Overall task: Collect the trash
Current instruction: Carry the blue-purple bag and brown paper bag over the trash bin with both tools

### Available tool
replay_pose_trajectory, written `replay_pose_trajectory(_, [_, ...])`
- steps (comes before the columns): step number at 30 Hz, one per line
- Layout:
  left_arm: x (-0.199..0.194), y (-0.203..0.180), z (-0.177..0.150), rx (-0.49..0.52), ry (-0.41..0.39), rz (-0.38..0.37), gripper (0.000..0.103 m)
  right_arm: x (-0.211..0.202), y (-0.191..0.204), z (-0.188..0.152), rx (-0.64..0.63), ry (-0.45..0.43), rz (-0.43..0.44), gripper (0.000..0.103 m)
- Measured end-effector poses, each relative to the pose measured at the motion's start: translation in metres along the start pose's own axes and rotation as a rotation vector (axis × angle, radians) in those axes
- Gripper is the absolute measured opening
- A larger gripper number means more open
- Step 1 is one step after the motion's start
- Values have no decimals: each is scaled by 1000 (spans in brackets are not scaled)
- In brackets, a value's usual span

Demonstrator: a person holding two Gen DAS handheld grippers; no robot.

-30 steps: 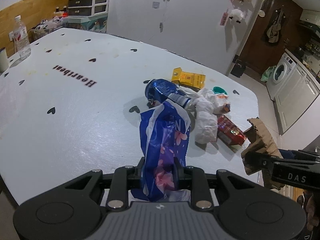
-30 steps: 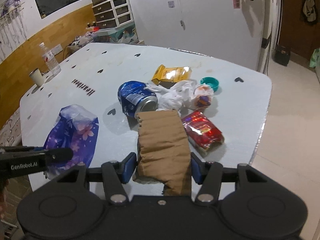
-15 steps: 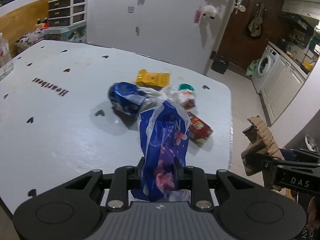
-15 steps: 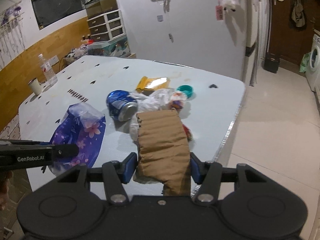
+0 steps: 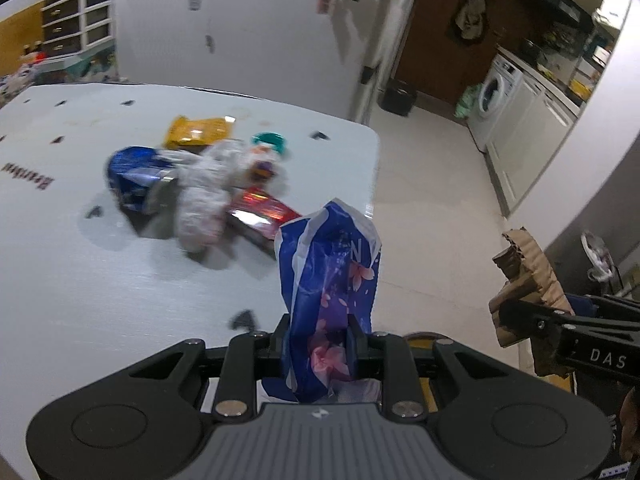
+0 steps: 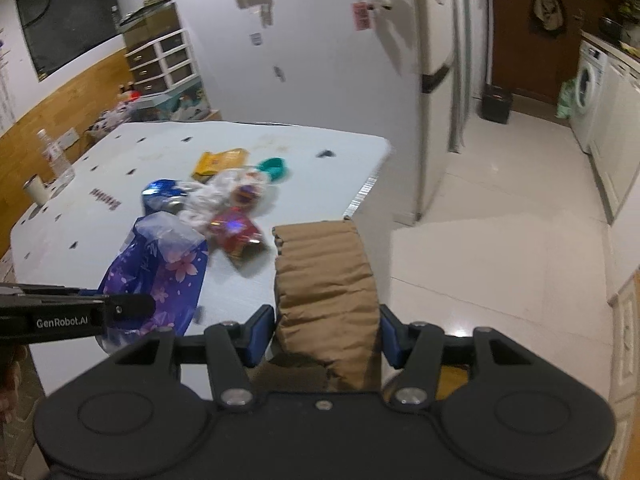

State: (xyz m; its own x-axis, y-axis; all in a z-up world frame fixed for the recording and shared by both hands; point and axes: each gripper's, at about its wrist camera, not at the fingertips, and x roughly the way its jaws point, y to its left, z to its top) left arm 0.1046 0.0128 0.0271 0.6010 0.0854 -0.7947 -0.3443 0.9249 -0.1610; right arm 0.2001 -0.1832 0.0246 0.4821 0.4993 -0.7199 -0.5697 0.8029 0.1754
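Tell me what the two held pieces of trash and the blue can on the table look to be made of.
Blue floral bag in the left gripper: thin glossy plastic film, crumpled, with a translucent edge. Brown piece in the right gripper: corrugated cardboard, matte, with ribbed ridges and a torn edge. Blue can: probably thin metal, judging by its shiny silvery rim and dented side, though blur leaves it open.

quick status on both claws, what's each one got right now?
Left claw: closed on the blue floral plastic bag.
Right claw: closed on the brown corrugated cardboard piece.

Left gripper [image 5: 319, 342] clamps blue wrapper [image 5: 330, 276].
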Motion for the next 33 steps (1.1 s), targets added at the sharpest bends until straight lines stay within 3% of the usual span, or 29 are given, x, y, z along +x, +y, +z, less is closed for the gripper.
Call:
replay_pose_trajectory(13, [60, -90, -1, 125, 109, -89, 27, -12, -96, -33, 142, 50, -83, 56])
replay_pose_trajectory(23, [118, -137, -5, 196, 219, -138, 27, 1, -158, -63, 258, 117, -146, 56])
replay_pose_trajectory(33, [191, -164, -31, 239, 371, -118, 27, 31, -202, -100, 377, 213, -184, 56])
